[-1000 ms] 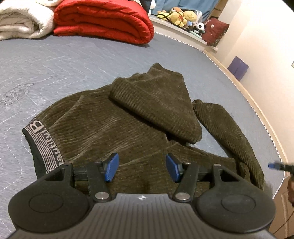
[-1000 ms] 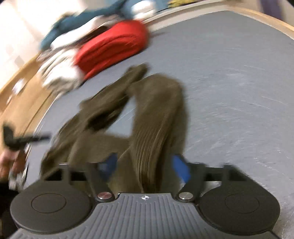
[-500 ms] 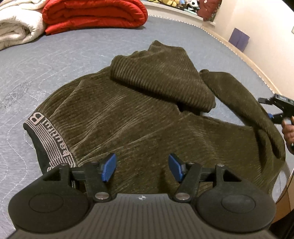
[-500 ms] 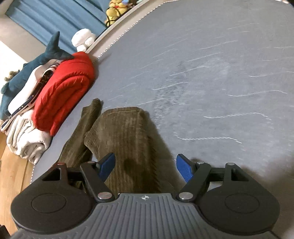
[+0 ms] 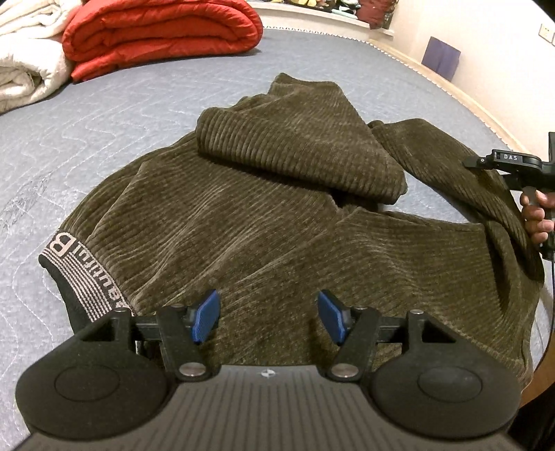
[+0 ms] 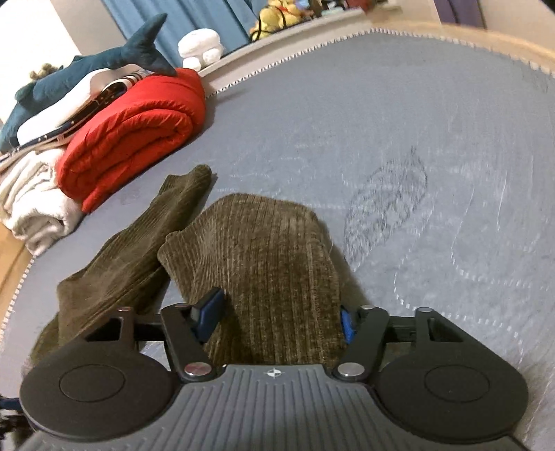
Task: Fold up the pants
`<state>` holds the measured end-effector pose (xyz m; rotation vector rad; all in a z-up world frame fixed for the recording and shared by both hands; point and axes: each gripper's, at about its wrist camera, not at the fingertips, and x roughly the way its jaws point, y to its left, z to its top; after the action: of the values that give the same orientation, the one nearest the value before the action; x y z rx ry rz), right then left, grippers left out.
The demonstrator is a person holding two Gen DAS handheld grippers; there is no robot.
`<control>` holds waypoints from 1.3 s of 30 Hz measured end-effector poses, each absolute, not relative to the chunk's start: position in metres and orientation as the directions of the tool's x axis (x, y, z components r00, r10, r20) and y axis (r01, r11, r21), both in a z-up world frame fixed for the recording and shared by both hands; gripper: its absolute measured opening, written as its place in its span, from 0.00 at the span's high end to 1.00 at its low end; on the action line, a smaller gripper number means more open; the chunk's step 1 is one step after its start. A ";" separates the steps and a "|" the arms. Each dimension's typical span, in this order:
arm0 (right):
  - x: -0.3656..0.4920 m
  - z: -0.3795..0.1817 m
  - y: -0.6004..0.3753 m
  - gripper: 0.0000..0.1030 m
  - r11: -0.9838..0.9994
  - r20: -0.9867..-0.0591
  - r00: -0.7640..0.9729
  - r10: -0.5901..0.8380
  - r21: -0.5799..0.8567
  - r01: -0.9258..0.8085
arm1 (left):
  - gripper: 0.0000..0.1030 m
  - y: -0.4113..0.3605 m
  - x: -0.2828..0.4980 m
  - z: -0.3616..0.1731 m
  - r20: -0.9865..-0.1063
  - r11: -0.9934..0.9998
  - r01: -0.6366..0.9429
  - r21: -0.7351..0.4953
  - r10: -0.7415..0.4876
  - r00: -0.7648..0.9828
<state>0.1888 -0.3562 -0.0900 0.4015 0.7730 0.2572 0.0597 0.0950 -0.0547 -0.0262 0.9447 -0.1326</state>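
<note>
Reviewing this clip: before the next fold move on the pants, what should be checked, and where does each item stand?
1. Left gripper open above the pants: ok.
2. Right gripper open around a pant leg: ok; a firm grip, cannot tell.
3. Legs flat and aligned: not ok, one is bunched over the other.
4. Waistband exposed: ok.
5. Red blanket away from the pants: ok.

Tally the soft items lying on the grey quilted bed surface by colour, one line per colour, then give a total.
Olive-brown: 1, the ribbed corduroy pants
Red: 1, the folded puffy quilt
Cream-white: 1, the rolled fluffy blanket
Total: 3
</note>
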 end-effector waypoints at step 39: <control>0.181 -0.076 -0.285 0.88 0.961 -0.634 0.744 0.211 -0.003 -0.275 | 0.26 0.093 0.064 -0.056 -0.805 0.992 0.113 -0.055 -0.111 0.583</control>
<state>0.1812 -0.2845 -0.0761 -0.0989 0.6818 0.2664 0.0640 0.0932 -0.0564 0.0019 0.9391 -0.1310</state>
